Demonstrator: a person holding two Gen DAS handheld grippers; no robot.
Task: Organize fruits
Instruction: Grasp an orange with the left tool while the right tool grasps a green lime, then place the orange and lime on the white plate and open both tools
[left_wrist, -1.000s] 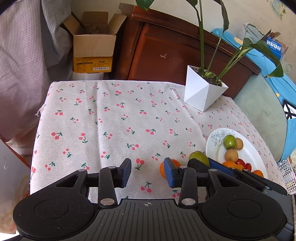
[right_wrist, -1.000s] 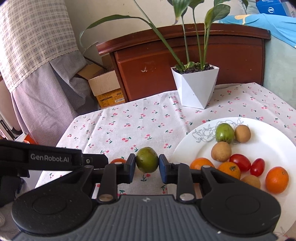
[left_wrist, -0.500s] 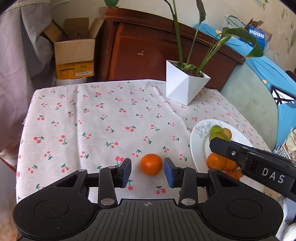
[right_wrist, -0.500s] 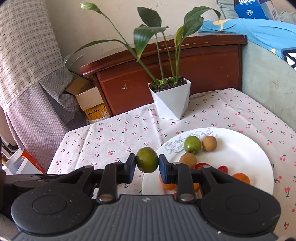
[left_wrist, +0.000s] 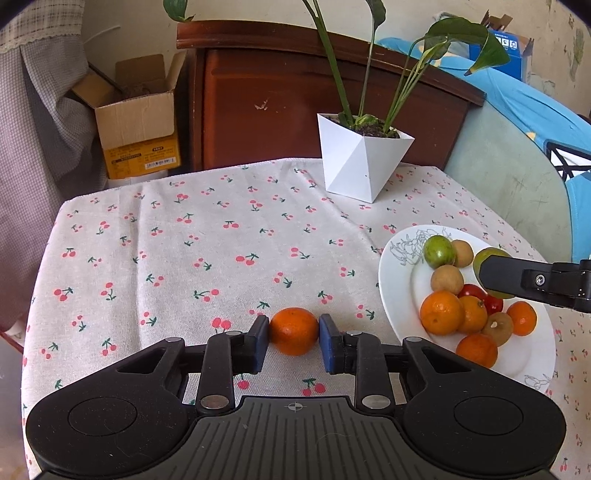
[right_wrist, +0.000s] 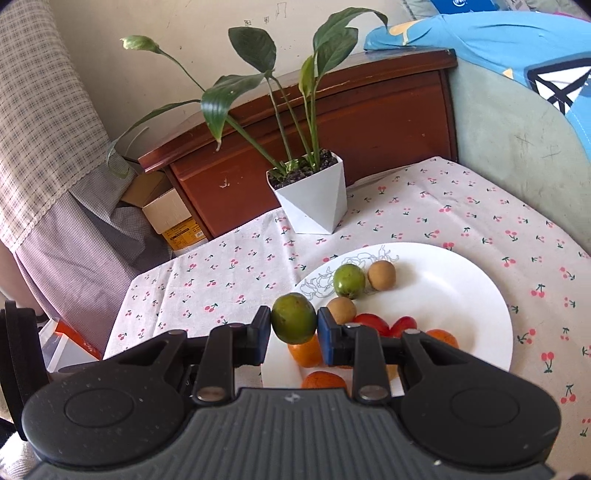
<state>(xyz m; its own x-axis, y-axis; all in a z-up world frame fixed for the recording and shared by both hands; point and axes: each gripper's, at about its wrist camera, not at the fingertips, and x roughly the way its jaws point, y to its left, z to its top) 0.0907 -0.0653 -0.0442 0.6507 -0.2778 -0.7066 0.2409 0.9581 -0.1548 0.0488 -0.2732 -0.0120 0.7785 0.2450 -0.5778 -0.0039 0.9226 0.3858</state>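
My left gripper (left_wrist: 294, 338) is shut on an orange (left_wrist: 293, 330) low over the cherry-print tablecloth (left_wrist: 207, 236), left of the white plate (left_wrist: 400, 275). My right gripper (right_wrist: 294, 328) is shut on a green fruit (right_wrist: 294, 317) and holds it above the plate's (right_wrist: 461, 291) near left edge. That fruit also shows in the left wrist view (left_wrist: 489, 255), partly behind the right gripper's finger (left_wrist: 517, 278). The plate holds several fruits: oranges (left_wrist: 441, 312), a green one (right_wrist: 349, 280), brown ones (right_wrist: 381, 275) and red tomatoes (right_wrist: 371, 320).
A white faceted pot with a leafy plant (left_wrist: 362, 158) stands at the table's back. Behind it are a wooden cabinet (left_wrist: 277, 99) and an open cardboard box (left_wrist: 138, 122). A green chair with blue cloth (right_wrist: 517, 122) borders the right side.
The left gripper closed in on the orange and shut on it. The right gripper carried the green fruit from beside the plate to above it.
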